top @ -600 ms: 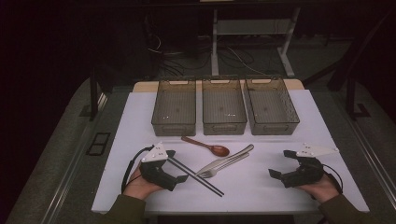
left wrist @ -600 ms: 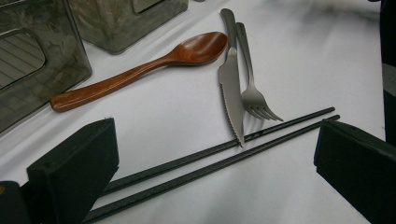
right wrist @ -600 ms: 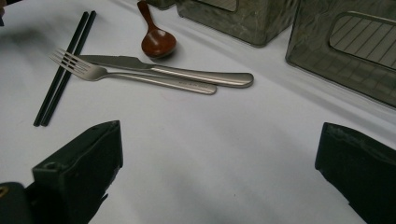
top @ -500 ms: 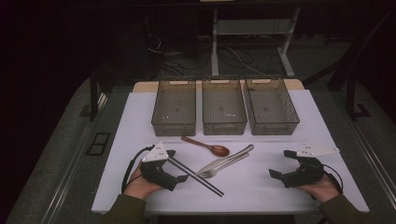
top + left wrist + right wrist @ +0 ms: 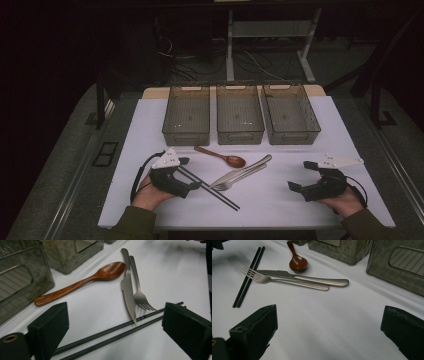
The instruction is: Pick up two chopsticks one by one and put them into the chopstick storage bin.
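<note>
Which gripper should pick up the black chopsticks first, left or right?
Left, probably. The left gripper is open right at the near end of the chopsticks, which run between its jaws in the left gripper view. The right gripper, also open, sits apart across the white mat, beyond the fork and knife.

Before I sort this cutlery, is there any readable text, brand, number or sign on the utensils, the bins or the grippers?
None can be read.
Fork handle: a faint stamped mark, too small and blurred to read.
Knife, wooden spoon, chopsticks: no lettering visible.
Three bins: no labels visible.
Left gripper and right gripper: no markings visible.
</note>
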`<move>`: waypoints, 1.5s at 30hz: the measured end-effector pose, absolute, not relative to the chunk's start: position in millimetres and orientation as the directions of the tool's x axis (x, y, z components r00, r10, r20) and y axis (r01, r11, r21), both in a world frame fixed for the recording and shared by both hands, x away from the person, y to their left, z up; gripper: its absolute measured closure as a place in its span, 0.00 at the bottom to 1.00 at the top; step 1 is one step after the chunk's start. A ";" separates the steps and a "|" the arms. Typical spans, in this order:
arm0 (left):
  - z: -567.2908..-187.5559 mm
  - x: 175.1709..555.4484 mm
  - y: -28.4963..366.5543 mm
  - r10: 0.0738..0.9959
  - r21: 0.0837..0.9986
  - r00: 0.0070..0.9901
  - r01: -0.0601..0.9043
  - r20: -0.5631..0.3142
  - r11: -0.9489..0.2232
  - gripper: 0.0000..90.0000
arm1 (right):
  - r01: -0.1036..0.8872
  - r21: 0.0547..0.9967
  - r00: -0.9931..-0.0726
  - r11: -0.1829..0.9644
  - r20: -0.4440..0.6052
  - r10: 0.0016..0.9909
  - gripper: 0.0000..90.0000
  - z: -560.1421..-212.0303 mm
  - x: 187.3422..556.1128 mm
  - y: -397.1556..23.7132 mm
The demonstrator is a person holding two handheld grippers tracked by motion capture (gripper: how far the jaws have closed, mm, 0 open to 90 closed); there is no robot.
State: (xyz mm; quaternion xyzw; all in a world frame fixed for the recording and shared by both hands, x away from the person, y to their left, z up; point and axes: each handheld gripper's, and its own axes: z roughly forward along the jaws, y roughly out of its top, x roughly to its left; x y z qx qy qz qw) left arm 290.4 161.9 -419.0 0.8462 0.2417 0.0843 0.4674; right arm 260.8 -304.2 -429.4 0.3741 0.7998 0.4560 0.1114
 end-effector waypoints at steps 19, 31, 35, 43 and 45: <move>-430.9 335.4 176.4 0.542 0.754 0.837 0.407 -0.082 -0.515 0.75 | 0.509 0.806 -0.694 0.304 0.175 0.698 0.01 -430.3 262.5 -303.0; -438.5 345.0 181.4 0.584 0.673 0.811 0.454 -0.040 -0.584 0.99 | 0.512 0.803 -0.694 0.305 0.177 0.698 0.01 -430.7 263.3 -303.4; -440.0 345.0 181.1 0.587 0.656 0.809 0.461 -0.034 -0.598 0.99 | 0.512 0.803 -0.694 0.304 0.179 0.697 0.01 -430.7 263.3 -303.3; -438.5 342.8 181.9 0.583 0.644 0.812 0.461 -0.029 -0.610 0.99 | 0.515 0.802 -0.692 0.301 0.183 0.698 0.01 -430.4 263.3 -303.6; -438.2 342.0 182.4 0.580 0.646 0.814 0.457 -0.026 -0.612 0.99 | 0.516 0.802 -0.692 0.301 0.183 0.699 0.01 -430.4 263.2 -303.7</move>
